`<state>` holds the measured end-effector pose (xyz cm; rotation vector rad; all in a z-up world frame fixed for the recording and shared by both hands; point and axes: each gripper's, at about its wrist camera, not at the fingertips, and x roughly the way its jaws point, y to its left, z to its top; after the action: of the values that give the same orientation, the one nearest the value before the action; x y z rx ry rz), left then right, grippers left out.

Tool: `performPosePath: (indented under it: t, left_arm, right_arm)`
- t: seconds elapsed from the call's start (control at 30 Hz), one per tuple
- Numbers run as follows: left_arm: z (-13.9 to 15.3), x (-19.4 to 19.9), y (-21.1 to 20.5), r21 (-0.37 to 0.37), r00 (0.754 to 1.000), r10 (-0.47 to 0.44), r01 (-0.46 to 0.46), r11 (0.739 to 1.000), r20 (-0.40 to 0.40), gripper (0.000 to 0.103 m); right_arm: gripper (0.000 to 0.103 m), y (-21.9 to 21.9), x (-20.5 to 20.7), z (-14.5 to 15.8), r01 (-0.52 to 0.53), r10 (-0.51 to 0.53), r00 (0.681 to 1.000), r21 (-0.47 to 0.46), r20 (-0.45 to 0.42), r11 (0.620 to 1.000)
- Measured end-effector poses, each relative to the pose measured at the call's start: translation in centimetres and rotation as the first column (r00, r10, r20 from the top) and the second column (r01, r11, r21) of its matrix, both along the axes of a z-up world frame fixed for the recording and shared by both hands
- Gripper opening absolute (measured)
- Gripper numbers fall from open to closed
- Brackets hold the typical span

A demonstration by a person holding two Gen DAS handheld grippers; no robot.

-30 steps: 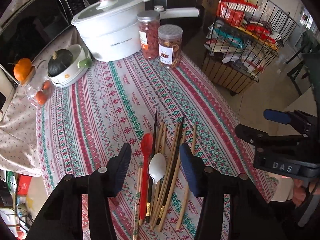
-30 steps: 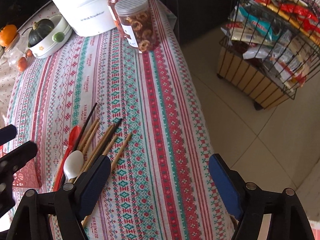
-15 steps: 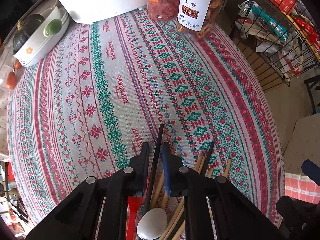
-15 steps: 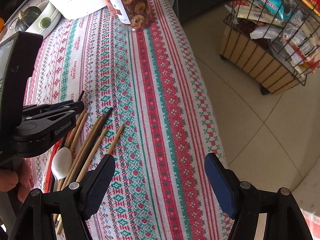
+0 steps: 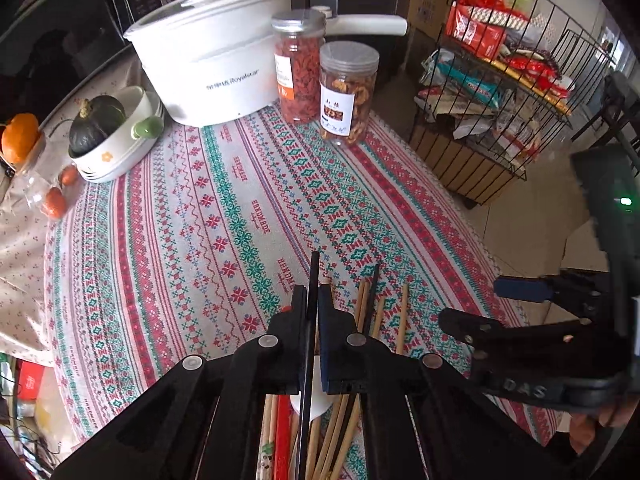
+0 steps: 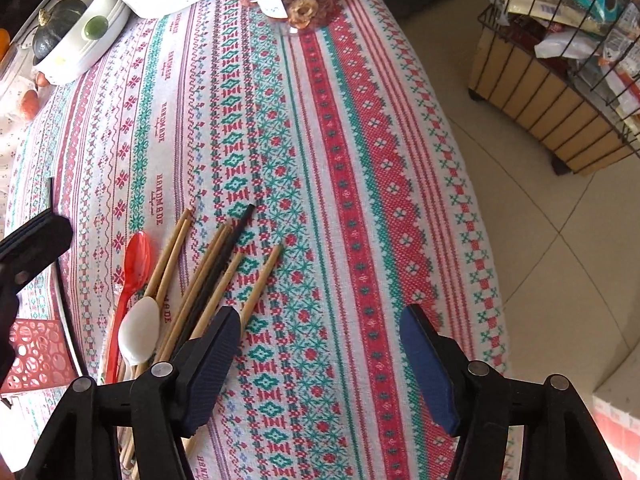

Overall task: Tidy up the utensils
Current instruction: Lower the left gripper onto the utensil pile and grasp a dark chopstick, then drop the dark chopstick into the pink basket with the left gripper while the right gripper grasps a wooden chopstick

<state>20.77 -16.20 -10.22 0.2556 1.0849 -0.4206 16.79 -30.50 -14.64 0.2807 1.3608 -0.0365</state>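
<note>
L claw (image 5: pixel 313 312) was clamped on black chopstick (image 5: pixel 314 276) | R claw (image 6: pixel 320 340) gaped, idle | judged: lift level, clear of pile (image 6: pixel 200 276), grip firm

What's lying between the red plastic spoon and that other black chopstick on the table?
In the right wrist view, a pair of bamboo chopsticks lies between the red plastic spoon and the black chopstick.

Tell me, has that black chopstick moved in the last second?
Yes. The left gripper has lifted the black chopstick off the wooden chopsticks on the tablecloth.
</note>
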Motion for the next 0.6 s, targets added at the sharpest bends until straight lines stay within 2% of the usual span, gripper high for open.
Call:
performPosePath:
  t: [0.13, 0.2, 0.3, 0.33, 0.43, 0.5, 0.6]
  left_arm:
    - [3.6, -3.0, 2.5, -0.041, 0.997, -0.015, 0.018, 0.999, 0.078, 0.004]
    - [4.8, -4.3, 3.9, -0.063, 0.995, -0.013, 0.019, 0.998, 0.099, 0.004]
    - [6.1, -6.1, 6.2, -0.099, 0.993, -0.003, 0.015, 0.995, 0.121, 0.004]
    - [6.5, -6.6, 7.0, -0.112, 0.992, 0.000, 0.014, 0.994, 0.126, 0.004]
    - [7.0, -7.6, 9.1, -0.147, 0.990, 0.016, 0.005, 0.989, 0.141, 0.004]
    - [7.3, -8.2, 10.2, -0.165, 0.989, 0.029, -0.005, 0.986, 0.145, 0.004]
    - [7.7, -8.9, 12.0, -0.194, 0.986, 0.051, -0.019, 0.981, 0.160, 0.004]
  right_arm:
    - [0.058, 1.4, 0.8, -1.5, -0.004, 0.005, 1.000, 0.021, -0.021, 1.000]
    - [0.052, 2.1, 1.1, -2.2, -0.012, 0.014, 0.999, 0.041, -0.042, 0.999]
    - [0.041, 3.2, 1.2, -3.3, -0.021, 0.023, 0.996, 0.021, -0.082, 1.000]
    - [0.041, 3.4, 1.1, -3.4, -0.013, 0.013, 0.997, 0.007, -0.078, 1.000]
    - [0.032, 4.3, 1.0, -3.5, -0.001, -0.001, 0.998, -0.039, -0.068, 0.999]
    - [0.012, 4.7, 0.8, -3.6, 0.004, -0.007, 0.999, -0.046, -0.054, 0.999]
    - [0.009, 4.6, 0.6, -3.7, 0.032, -0.032, 0.999, -0.009, -0.023, 0.999]
